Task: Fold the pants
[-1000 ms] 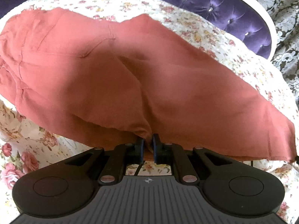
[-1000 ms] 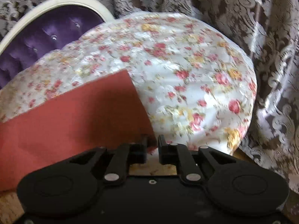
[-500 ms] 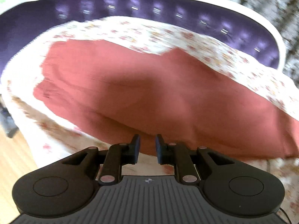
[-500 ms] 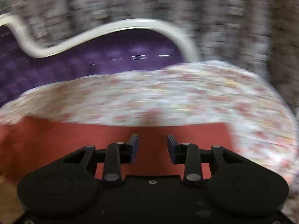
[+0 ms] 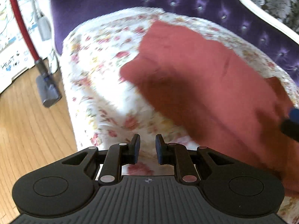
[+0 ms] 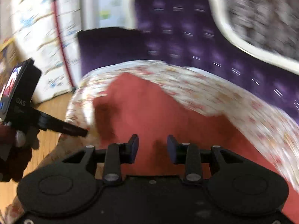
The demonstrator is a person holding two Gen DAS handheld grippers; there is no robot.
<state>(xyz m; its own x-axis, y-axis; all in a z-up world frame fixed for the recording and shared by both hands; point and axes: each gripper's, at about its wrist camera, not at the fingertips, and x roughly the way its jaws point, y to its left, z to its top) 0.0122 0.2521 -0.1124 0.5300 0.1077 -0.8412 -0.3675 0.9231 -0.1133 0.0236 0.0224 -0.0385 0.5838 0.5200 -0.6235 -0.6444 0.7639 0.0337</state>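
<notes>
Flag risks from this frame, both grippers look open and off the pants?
1. Both views are motion-blurred, so the next grasp on the pants may miss the edge.
2. The left gripper hangs open over the floral cover and may pinch that instead.
3. The right gripper, open above the pants, could bunch the fold.

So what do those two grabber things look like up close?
The left gripper and right gripper are both black plastic, with two round bumps on wide bodies, silver screws on the finger bars and blue pads on the fingertips. The left one has a ridged top with a tiny crosshair mark.
</notes>
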